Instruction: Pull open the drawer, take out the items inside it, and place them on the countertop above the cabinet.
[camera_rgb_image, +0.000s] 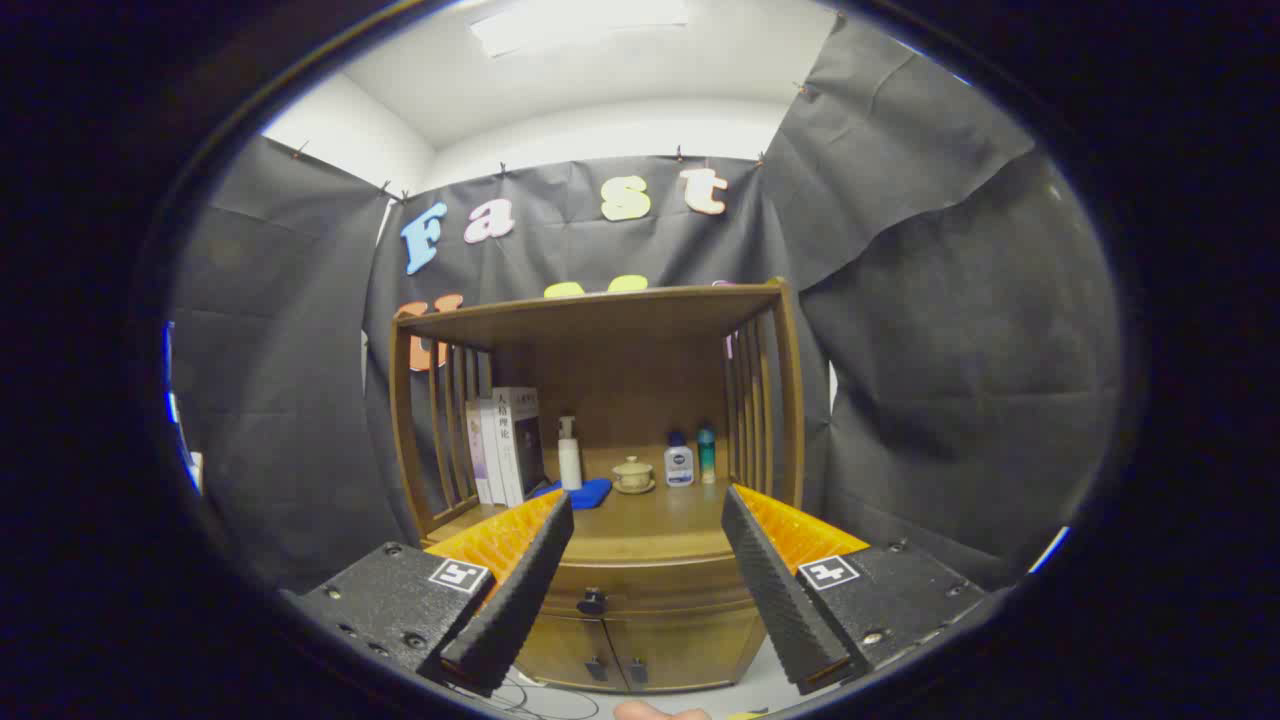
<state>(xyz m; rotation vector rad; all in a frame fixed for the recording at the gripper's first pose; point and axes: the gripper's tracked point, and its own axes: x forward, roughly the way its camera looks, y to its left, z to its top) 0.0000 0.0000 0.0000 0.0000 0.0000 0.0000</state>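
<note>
Gripper (645, 515) fingers agape — drawer (650, 590) front-on, long axis crosswise.

The cabinet (620, 560) is brown wood with a smooth, faintly glossy finish, its countertop (650, 520) catching a soft sheen, and the drawer (640, 597) front carries a small dark knob (592, 601) that looks like matt plastic or metal. The gripper (645, 520) stands wide open, its fingers (520, 590) of black matt plastic with finely ribbed, rough pads and orange ribbed plastic behind them. On the countertop the books (505, 445) show paper covers, the bottles (679, 462) look like glossy plastic, the cup (633, 473) looks like glazed ceramic, and the blue cloth (575, 492) is soft and matt
</note>
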